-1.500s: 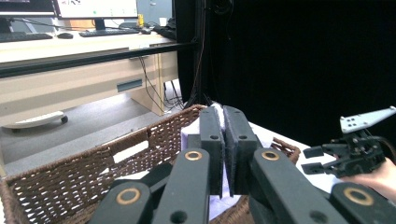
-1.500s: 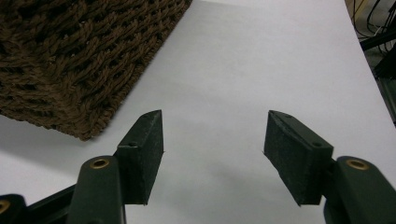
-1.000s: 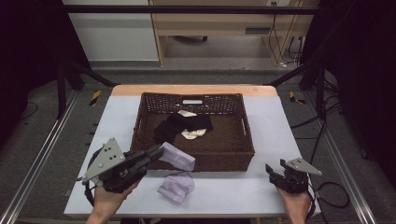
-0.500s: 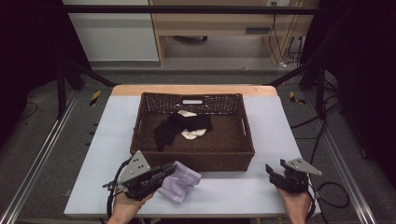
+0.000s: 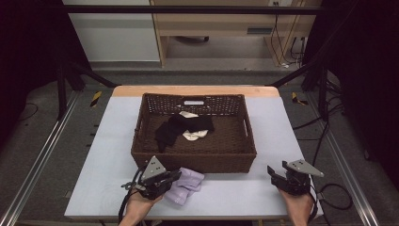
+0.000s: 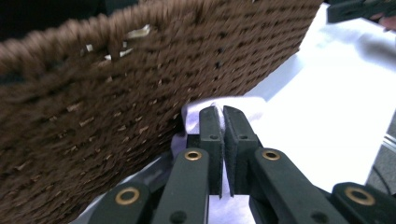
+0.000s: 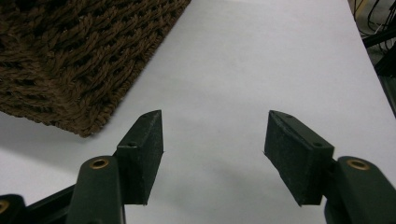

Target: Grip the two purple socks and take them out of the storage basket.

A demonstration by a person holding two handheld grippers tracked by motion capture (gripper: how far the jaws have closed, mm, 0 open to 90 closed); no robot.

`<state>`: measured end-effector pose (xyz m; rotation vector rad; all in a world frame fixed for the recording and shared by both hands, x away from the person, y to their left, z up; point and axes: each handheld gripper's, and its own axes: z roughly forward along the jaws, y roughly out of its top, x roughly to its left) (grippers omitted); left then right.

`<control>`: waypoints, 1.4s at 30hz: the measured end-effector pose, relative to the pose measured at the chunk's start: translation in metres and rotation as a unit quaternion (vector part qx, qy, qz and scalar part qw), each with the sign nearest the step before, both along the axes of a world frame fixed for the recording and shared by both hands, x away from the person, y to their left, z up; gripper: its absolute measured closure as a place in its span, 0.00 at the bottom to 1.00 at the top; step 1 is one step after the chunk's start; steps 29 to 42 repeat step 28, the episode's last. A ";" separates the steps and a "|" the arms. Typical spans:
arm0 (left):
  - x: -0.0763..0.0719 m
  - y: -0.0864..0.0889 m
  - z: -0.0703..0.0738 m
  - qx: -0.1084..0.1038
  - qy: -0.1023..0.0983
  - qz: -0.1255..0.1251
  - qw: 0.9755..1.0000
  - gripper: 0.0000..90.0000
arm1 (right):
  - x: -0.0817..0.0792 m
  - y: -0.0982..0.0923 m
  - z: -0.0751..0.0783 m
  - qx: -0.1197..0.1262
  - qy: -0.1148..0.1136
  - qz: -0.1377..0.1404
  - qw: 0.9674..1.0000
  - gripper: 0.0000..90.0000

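A pale lavender cloth [image 5: 187,186] lies crumpled on the white table, just in front of the brown wicker basket [image 5: 195,159]. My left gripper [image 5: 176,175] rests low at the cloth's left edge, its jaws pressed together. In the left gripper view, the left gripper [image 6: 219,113] pinches a thin fold of the cloth [image 6: 196,112] at its tips, close against the basket wall [image 6: 140,70]. My right gripper [image 5: 278,171] sits open at the table's front right. In the right gripper view, the right gripper [image 7: 214,135] holds nothing, with bare table between its jaws.
Inside the basket lie a black garment [image 5: 179,127] and a white one [image 5: 194,135]. A basket corner [image 7: 70,56] is left of the right gripper. The table's front edge runs just behind both hands. A cable trails from each gripper.
My left gripper came down and rightward from beside the basket's front left corner, bringing the lavender cloth down to the table in front of the basket. The right gripper stayed still.
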<state>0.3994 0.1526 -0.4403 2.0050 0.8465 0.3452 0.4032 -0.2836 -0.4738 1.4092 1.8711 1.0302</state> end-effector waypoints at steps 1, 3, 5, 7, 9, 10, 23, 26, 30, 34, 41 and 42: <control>0.001 -0.001 -0.002 0.002 0.000 0.001 1.000 0.93 | 0.000 0.000 0.000 -0.001 0.000 0.001 1.000 0.41; 0.001 -0.001 -0.002 0.002 -0.002 0.003 1.000 0.86 | 0.000 0.000 0.000 0.002 0.002 0.001 1.000 0.41; 0.000 0.000 -0.001 0.004 -0.010 0.009 1.000 0.82 | 0.000 0.000 0.000 0.001 0.002 0.001 1.000 0.41; -0.001 0.002 0.000 0.005 -0.017 0.011 1.000 0.71 | 0.000 0.000 0.000 -0.001 -0.001 0.001 1.000 0.39; -0.002 0.006 0.002 0.004 -0.024 0.014 1.000 0.64 | 0.000 -0.001 0.000 -0.001 -0.001 0.000 1.000 0.39; -0.002 0.007 0.002 0.004 -0.027 0.018 0.999 0.64 | 0.000 -0.001 0.000 -0.001 -0.001 0.000 1.000 0.39; -0.008 0.056 -0.003 0.013 -0.033 0.086 0.996 0.49 | -0.001 -0.003 -0.001 0.002 0.001 -0.005 1.000 0.38; -0.007 0.068 -0.006 0.020 -0.031 0.105 0.994 0.46 | -0.001 -0.004 -0.001 0.000 0.000 -0.005 1.000 0.37; -0.006 0.076 -0.008 0.022 -0.030 0.118 0.992 0.44 | -0.001 -0.003 -0.001 0.001 0.002 -0.005 1.000 0.36; -0.006 0.076 -0.008 0.022 -0.030 0.118 0.992 0.44 | -0.001 -0.003 -0.001 0.001 0.002 -0.005 1.000 0.36; -0.006 0.076 -0.008 0.022 -0.030 0.118 0.992 0.44 | -0.001 -0.003 -0.001 0.001 0.002 -0.005 1.000 0.36; -0.006 0.076 -0.008 0.022 -0.030 0.118 0.992 0.44 | -0.001 -0.003 -0.001 0.001 0.002 -0.005 1.000 0.36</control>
